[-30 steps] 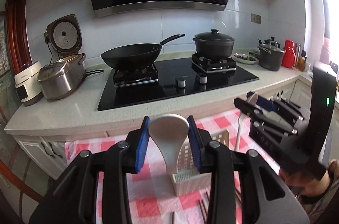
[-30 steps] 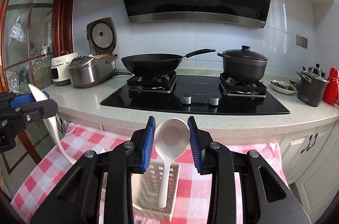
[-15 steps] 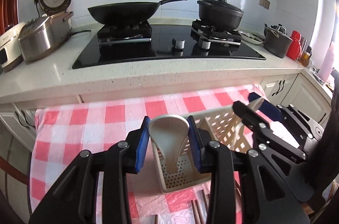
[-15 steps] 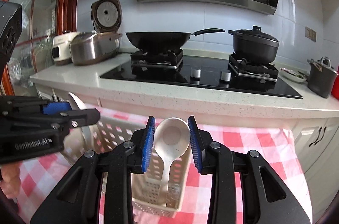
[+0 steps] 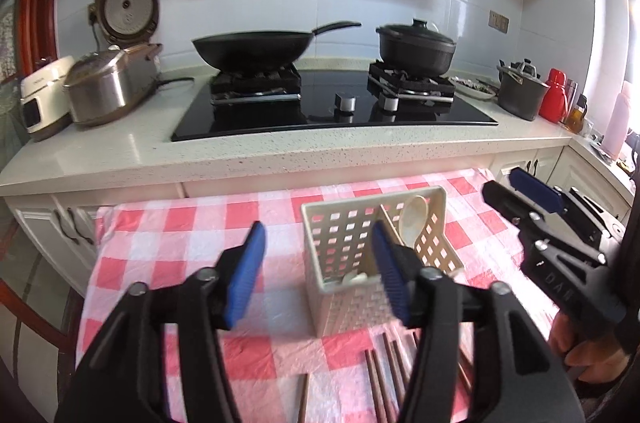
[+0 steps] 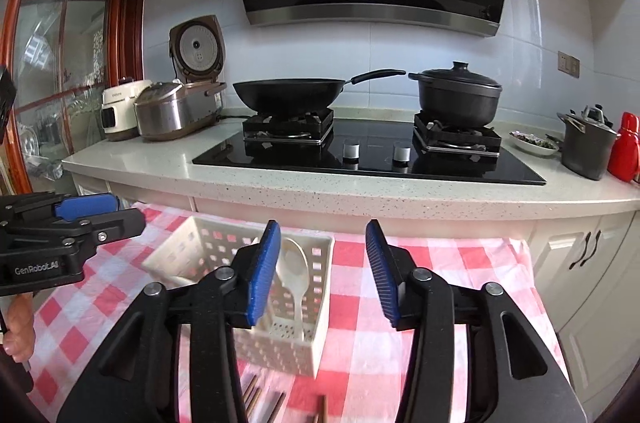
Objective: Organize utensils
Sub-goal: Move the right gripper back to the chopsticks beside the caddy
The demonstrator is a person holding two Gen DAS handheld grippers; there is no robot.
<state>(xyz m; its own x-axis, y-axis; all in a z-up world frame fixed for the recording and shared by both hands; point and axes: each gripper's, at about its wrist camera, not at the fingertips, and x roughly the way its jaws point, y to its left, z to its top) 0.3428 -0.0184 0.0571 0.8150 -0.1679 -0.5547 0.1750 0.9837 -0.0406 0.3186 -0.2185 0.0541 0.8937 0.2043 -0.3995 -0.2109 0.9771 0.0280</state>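
A cream slotted utensil basket stands on the red-checked cloth. A white spoon leans upright in its right compartment, and a second white spoon lies low in the left one. My left gripper is open and empty, just in front of the basket. My right gripper is open and empty, above the basket, where the upright spoon shows. Dark brown chopsticks lie on the cloth in front of the basket.
A stone counter behind the table holds a black hob, a wok, a lidded pot, rice cookers at left and a grey pot and red flask at right. White cabinets stand below.
Both grippers have opened and let go of their white spoons, which now rest in the basket. Both grippers have drawn back a little from it.
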